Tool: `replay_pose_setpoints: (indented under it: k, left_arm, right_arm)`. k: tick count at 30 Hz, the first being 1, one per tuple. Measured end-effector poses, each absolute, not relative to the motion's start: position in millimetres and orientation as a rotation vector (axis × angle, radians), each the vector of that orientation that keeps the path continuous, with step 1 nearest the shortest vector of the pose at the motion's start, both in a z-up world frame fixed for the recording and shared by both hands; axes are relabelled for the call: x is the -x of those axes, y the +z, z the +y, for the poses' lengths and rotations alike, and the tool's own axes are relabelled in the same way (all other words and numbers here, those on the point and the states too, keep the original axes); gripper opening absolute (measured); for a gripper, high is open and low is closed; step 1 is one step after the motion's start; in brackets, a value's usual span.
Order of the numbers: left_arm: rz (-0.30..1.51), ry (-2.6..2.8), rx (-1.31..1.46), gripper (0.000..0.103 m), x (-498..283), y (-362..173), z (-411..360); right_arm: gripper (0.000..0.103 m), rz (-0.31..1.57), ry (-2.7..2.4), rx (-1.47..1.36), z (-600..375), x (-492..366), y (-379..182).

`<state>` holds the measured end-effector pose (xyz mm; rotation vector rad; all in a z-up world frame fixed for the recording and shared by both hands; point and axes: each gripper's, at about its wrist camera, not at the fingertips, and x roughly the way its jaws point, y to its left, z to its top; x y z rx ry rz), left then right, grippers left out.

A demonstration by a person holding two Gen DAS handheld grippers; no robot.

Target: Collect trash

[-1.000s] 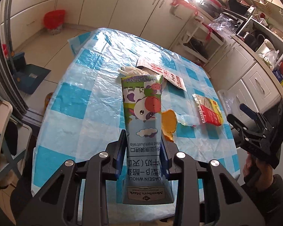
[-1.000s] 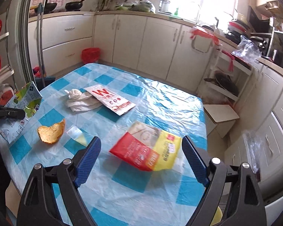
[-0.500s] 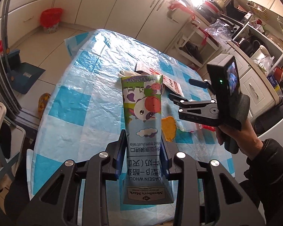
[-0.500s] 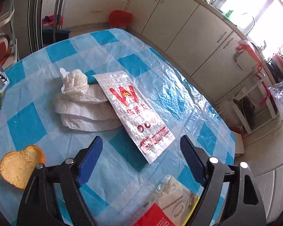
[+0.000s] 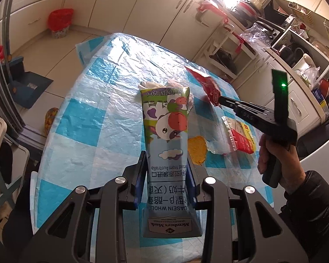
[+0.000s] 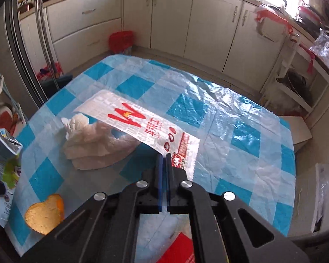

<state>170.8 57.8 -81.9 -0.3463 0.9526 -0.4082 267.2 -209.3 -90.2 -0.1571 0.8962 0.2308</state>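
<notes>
My right gripper (image 6: 164,160), spread wide a moment ago, has now pinched the near edge of the flat white-and-red printed wrapper (image 6: 140,125) on the blue-checked plastic tablecloth (image 6: 241,118), ready to lift, while my left gripper (image 5: 166,171) clamps the cow-printed milk carton (image 5: 166,127).

I note the bench (image 6: 247,118) carries a blue-and-white checked plastic cover, creased and shiny under the window light. Cream cabinets (image 6: 171,19) with metal handles run along the far wall. On the floor before them stands a small bin with a red liner (image 5: 60,20). A white open rack (image 5: 228,50) with red straps stands just beside the cabinets. I see a cluttered counter with a white kettle (image 5: 304,62) on the right. A dark mat (image 5: 30,86) lies on the tiled floor at left.
</notes>
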Motion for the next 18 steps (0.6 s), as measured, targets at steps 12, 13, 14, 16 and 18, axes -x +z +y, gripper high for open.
replay_pose_setpoints:
  k: [12,13,14,16,18]
  left_arm:
    - [0.93,-0.404,0.31,0.03,-145,-65,52]
    - [0.93,-0.403,0.302,0.03,-143,-64,51]
    - [0.932,-0.4,0.296,0.03,-141,-65,51]
    - [0.938,-0.397,0.294,0.03,-139,-66,50]
    - [0.94,-0.395,0.29,0.03,-136,-67,51]
  right_arm:
    - [0.003,0.765,0.215,-0.031,-260,-175,-40]
    - [0.003,0.787,0.228,-0.024,-260,-170,-42]
    - [0.003,0.81,0.239,-0.006,-258,-169,-45]
    - [0.021,0.854,0.261,0.042,-251,-167,-54]
    - [0.062,0.858,0.277,0.086,-239,-167,-61]
